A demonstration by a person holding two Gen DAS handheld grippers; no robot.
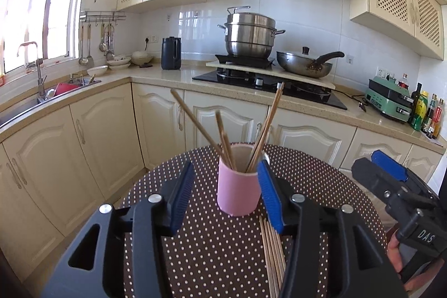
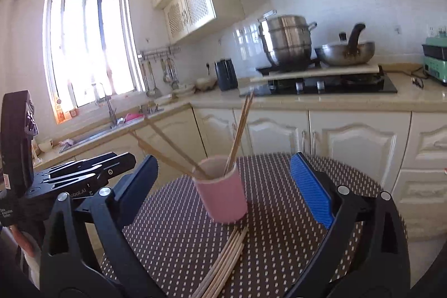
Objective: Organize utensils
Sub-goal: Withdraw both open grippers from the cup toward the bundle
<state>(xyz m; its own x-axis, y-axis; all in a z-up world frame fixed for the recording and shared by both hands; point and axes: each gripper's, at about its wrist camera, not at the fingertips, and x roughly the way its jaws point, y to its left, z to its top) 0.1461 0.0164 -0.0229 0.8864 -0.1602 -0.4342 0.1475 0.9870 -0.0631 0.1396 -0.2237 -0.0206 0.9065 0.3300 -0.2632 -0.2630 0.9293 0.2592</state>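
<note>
A pink cup stands on the round table with the brown dotted cloth and holds several wooden chopsticks leaning outward. More chopsticks lie in a bundle on the cloth just in front of the cup. My left gripper is open, its blue pads on either side of the cup with a gap on the left. In the right wrist view the cup sits beyond my right gripper, whose jaws are wide open and empty, with the loose bundle below. The right gripper also shows at the left view's right edge.
Behind the table runs an L-shaped counter with cream cabinets. On it are a stove with a steel steamer pot and a wok, a black kettle, a sink, a green appliance and bottles.
</note>
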